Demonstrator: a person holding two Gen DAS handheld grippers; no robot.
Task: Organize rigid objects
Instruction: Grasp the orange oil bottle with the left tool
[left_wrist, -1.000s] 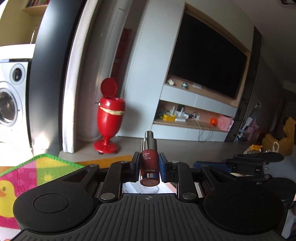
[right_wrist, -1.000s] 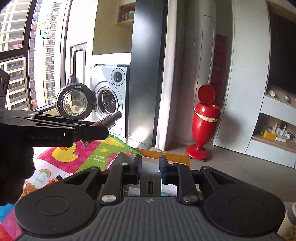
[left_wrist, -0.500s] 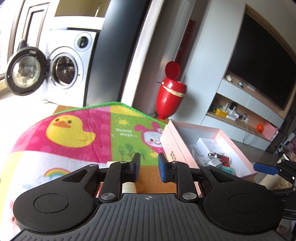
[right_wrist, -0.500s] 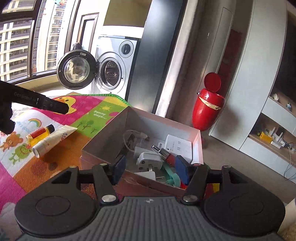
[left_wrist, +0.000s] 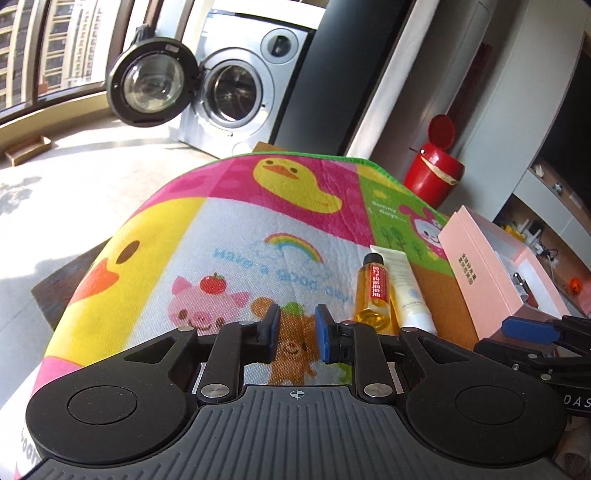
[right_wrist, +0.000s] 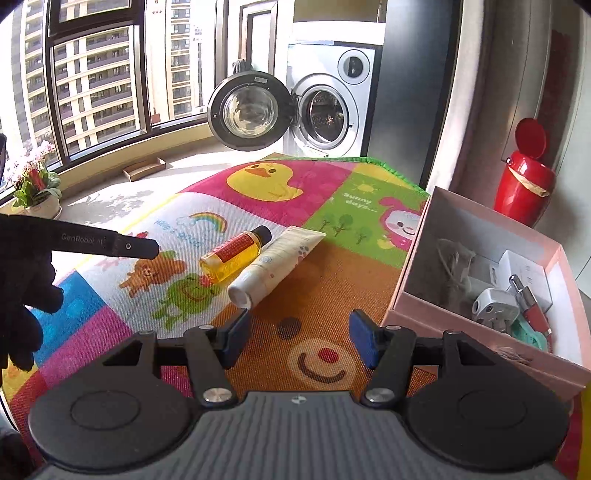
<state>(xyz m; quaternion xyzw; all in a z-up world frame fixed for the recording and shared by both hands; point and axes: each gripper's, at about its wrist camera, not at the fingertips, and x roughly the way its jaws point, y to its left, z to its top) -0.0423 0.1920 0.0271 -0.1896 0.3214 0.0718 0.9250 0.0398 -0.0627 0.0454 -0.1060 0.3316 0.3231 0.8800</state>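
A yellow oil bottle with a red label and a white tube lie side by side on the play mat. My left gripper hovers just left of them, its jaws a narrow gap apart with nothing between. My right gripper stands open and empty above the mat, with the tube and the oil bottle ahead to its left. On the right the pink box holds a red serum bottle, a white plug adapter and a white charger.
The colourful play mat covers a low table whose far edge drops to the floor. Beyond it are a washing machine with its door open, a red bin and a flower pot by the window.
The left gripper held the red serum bottle; that bottle now lies in the box and the jaws are empty. The right gripper has opened, dropping its small grey item. Both swung down toward the mat.
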